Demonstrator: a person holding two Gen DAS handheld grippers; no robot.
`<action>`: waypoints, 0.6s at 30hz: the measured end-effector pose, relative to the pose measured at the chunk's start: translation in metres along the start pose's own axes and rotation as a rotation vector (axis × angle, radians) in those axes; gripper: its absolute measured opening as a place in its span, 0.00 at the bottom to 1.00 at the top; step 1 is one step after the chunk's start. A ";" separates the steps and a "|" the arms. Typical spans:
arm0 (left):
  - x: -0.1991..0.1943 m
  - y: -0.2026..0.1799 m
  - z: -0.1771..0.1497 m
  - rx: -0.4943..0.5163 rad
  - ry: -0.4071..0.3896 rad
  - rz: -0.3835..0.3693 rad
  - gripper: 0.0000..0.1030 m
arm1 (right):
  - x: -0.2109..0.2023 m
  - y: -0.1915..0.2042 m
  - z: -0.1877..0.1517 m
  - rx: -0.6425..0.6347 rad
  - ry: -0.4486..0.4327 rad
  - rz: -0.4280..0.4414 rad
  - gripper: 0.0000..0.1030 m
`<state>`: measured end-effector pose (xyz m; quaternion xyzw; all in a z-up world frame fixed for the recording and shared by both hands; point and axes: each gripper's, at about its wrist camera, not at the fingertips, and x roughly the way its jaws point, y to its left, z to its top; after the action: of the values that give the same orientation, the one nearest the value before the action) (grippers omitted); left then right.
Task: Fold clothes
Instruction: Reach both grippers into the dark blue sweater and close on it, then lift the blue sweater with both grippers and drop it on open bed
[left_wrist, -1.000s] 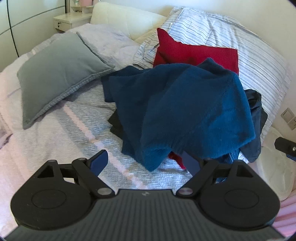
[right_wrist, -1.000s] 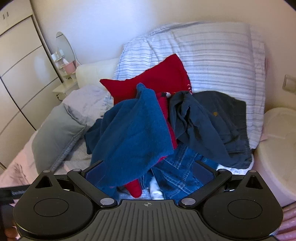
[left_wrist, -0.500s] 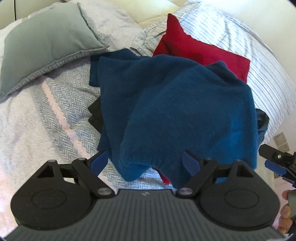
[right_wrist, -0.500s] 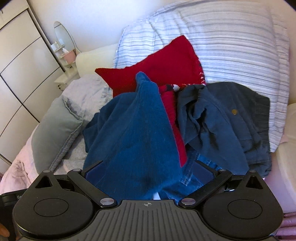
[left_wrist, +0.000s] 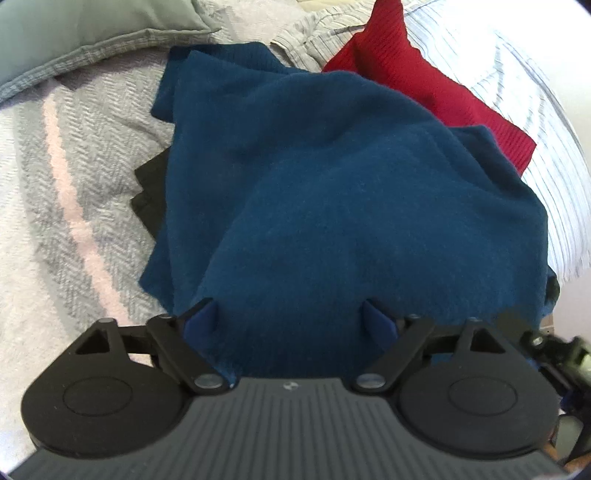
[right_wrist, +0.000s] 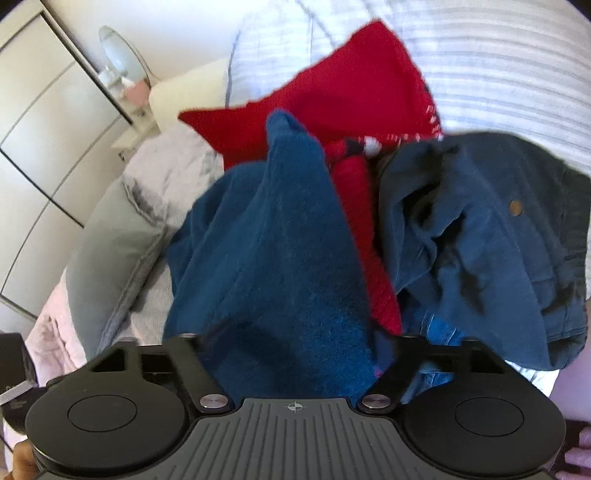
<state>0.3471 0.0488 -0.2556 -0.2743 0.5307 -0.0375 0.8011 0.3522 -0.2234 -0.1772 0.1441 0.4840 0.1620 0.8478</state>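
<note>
A blue fleece sweater (left_wrist: 332, 184) lies crumpled on top of a heap of clothes on the bed. My left gripper (left_wrist: 290, 321) is pushed into its near edge. Its blue pads (left_wrist: 201, 321) stand apart on either side of a bunch of the fleece, and the jaws are closing. In the right wrist view the same sweater (right_wrist: 266, 240) drapes over my right gripper (right_wrist: 291, 343) and hides its fingertips. Those jaws are closing too, with fleece between them. A red knit sweater (right_wrist: 332, 99) lies behind it, with a navy shirt (right_wrist: 480, 240) to the right and jeans (right_wrist: 439, 328) underneath.
A black garment (left_wrist: 151, 192) pokes out left of the heap onto the grey herringbone bedspread (left_wrist: 55, 184). A grey pillow (right_wrist: 110, 251) lies to the left and a striped pillow (right_wrist: 480, 55) behind. Wardrobe doors (right_wrist: 37, 129) and a nightstand with a mirror (right_wrist: 122, 59) stand beyond.
Both grippers have moved down and forward into the blue sweater, which now fills the space between their fingers. Both pairs of jaws have narrowed.
</note>
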 end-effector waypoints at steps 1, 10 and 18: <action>0.001 0.000 0.001 0.007 -0.002 -0.012 0.61 | 0.001 0.001 0.001 -0.012 0.008 -0.011 0.47; -0.038 -0.006 0.003 0.033 -0.118 -0.026 0.08 | -0.037 0.035 0.016 -0.142 -0.095 0.102 0.15; -0.160 0.015 -0.008 0.015 -0.410 0.026 0.07 | -0.079 0.116 0.029 -0.266 -0.202 0.353 0.10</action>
<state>0.2674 0.1148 -0.1322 -0.2634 0.3596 0.0255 0.8948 0.3241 -0.1537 -0.0554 0.1289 0.3384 0.3548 0.8620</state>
